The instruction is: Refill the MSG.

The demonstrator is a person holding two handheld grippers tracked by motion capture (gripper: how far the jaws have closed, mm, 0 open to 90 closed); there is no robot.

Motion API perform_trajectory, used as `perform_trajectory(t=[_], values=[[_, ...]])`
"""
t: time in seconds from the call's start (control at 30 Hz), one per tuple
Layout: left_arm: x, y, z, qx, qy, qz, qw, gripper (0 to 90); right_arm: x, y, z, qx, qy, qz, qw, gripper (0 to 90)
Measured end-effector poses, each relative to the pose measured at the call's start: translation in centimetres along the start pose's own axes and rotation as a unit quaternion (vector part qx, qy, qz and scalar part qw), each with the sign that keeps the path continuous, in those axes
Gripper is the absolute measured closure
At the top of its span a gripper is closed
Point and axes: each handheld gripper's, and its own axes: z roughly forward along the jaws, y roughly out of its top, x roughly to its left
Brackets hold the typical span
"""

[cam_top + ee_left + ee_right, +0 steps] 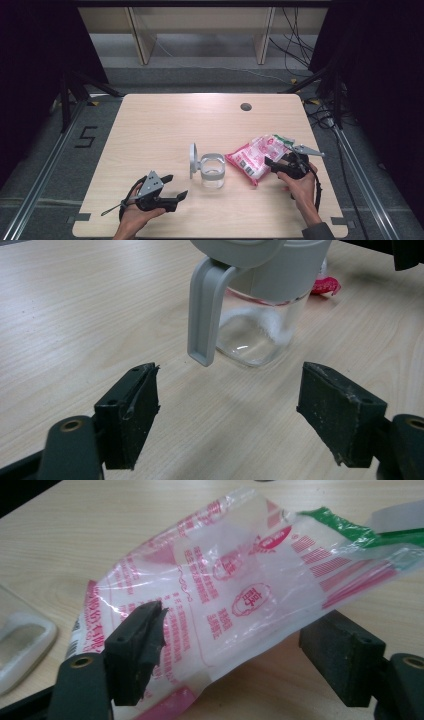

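We are holding the left hand-held gripper (pixel 176 189) wide apart and empty just short of the clear jar (pixel 212 171), which is standing mid-counter (pixel 165 125) with its grey flip lid (pixel 193 160) hanging open. The right hand-held gripper (pixel 270 162) is spread wide around the lower edge of the pink-printed bag (pixel 256 155), which is lying just beside the jar with its green-tipped end lifted. We are risking a poor bite here: the film looks thin and slippery, so it could slide out, or nudge the light jar.
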Motion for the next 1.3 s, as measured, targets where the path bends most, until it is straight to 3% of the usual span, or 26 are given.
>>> perform_trajectory(t=[0.03, 0.07, 0.1, 0.13, 0.17, 0.2, 0.23, 0.27, 0.33, 0.37, 0.4, 0.47, 0.53, 0.57, 0.6, 0.67, 0.73, 0.77, 0.97, 1.03, 1.07, 1.1, 1.13, 1.3], values=[[0.0, 0.0, 0.0, -0.001, 0.0, -0.001, 1.0, 23.5, -0.1, 0.1, 0.0, 0.009, -0.004, 0.005, 0.9999, 27.2], [0.0, 0.0, 0.0, -0.003, 0.001, -0.002, 1.0, 23.5, -0.2, 0.1, 0.4, -0.008, -0.001, 0.008, 0.9999, 27.1], [0.1, 0.0, 0.0, -0.001, 0.001, 0.0, 1.0, 23.5, 0.1, 0.3, 0.2, 0.007, -0.009, 0.027, 0.9996, 27.1], [0.0, 0.0, 0.0, -0.001, 0.0, 0.0, 1.0, 23.5, -0.3, 0.4, 0.3, 0.003, -0.003, 0.008, 1.0, 27.2], [0.0, 0.0, 0.0, 0.003, 0.003, 0.003, 1.0, 23.6, -0.4, 0.4, 0.5, -0.001, -0.01, 0.006, 0.9999, 27.4], [0.0, 0.0, 0.0, 0.004, 0.002, 0.004, 1.0, 23.5, -0.4, 0.4, 0.7, -0.002, -0.005, 0.009, 0.9999, 27.9], [-0.1, 0.0, 0.1, 0.0, 0.001, 0.003, 1.0, 23.5, -0.4, 0.5, 0.7, 0.012, -0.017, 0.013, 0.9997, 28.1], [-0.1, 0.0, 0.1, 0.001, 0.001, 0.003, 1.0, 23.5, -0.5, 0.4, 1.0, 0.004, -0.003, 0.019, 0.9998, 28.6], [0.0, 0.0, 0.1, 0.006, 0.0, 0.005, 1.0, 23.5, -0.2, 0.5, 1.0, 0.01, -0.009, 0.036, 0.9993, 29.5], [0.0, 0.0, 0.1, 0.006, 0.001, 0.005, 1.0, 23.5, -0.5, 0.6, 1.1, 0.012, -0.008, 0.021, 0.9997, 29.9], [0.0, 0.0, 0.1, 0.003, 0.001, 0.003, 1.0, 23.5, -0.6, 0.6, 1.2, 0.009, 0.0, 0.021, 0.9997, 30.5], [-0.1, -0.1, 0.1, -0.002, -0.002, -0.004, 1.0, 23.5, -0.5, 0.7, 1.5, 0.012, -0.009, 0.02, 0.9997, 31.5], [-0.1, -0.1, 0.1, -0.001, -0.001, -0.003, 1.0, 23.5, -0.6, 0.7, 1.7, 0.009, -0.014, 0.018, 0.9997, 32.0], [0.0, 0.0, 0.1, 0.003, 0.001, 0.003, 1.0, 23.5, -0.6, 0.7, 1.7, 0.008, -0.006, 0.018, 0.9998, 32.4], [0.0, 0.0, 0.0, 0.006, 0.002, 0.007, 1.0, 23.5, -0.6, 0.7, 1.8, 0.011, -0.015, 0.019, 0.9996, 32.8], [0.0, 0.0, 0.0, 0.006, 0.001, 0.006, 1.0, 23.5, -0.3, 0.7, 1.8, 0.009, -0.005, 0.053, 0.9985, 33.8], [0.0, -0.1, 0.0, 0.005, 0.001, 0.002, 1.0, 23.6, -0.4, 0.7, 1.8, 0.009, -0.008, 0.055, 0.9984, 34.4], [0.0, -0.1, 0.0, 0.004, 0.0, 0.001, 1.0, 23.5, -0.8, 0.7, 1.9, 0.006, -0.005, 0.036, 0.9993, 34.7], [0.0, -0.1, 0.1, 0.001, -0.001, -0.001, 1.0, 23.5, -0.8, 0.7, 2.2, 0.005, -0.01, 0.041, 0.9991, 39.0], [0.1, -0.1, 0.1, 0.002, -0.001, -0.001, 1.0, 23.5, -0.9, 0.6, 2.3, 0.002, -0.007, 0.049, 0.9988, 39.7], [0.1, -0.1, 0.1, 0.004, -0.002, 0.0, 1.0, 23.5, -1.0, 0.6, 2.4, 0.003, -0.016, 0.051, 0.9986, 39.8], [0.0, -0.1, 0.2, 0.002, -0.001, -0.001, 1.0, 23.5, -0.6, 0.6, 2.3, 0.011, -0.015, 0.077, 0.9968, 39.8], [0.0, -0.1, 0.1, 0.002, -0.001, -0.001, 1.0, 23.5, -1.0, 0.6, 2.5, 0.003, -0.015, 0.058, 0.9982, 39.8], [0.1, -0.1, 0.1, 0.004, 0.0, 0.0, 1.0, 23.5, -1.1, 0.6, 2.7, 0.008, -0.017, 0.065, 0.9977, 39.8]])
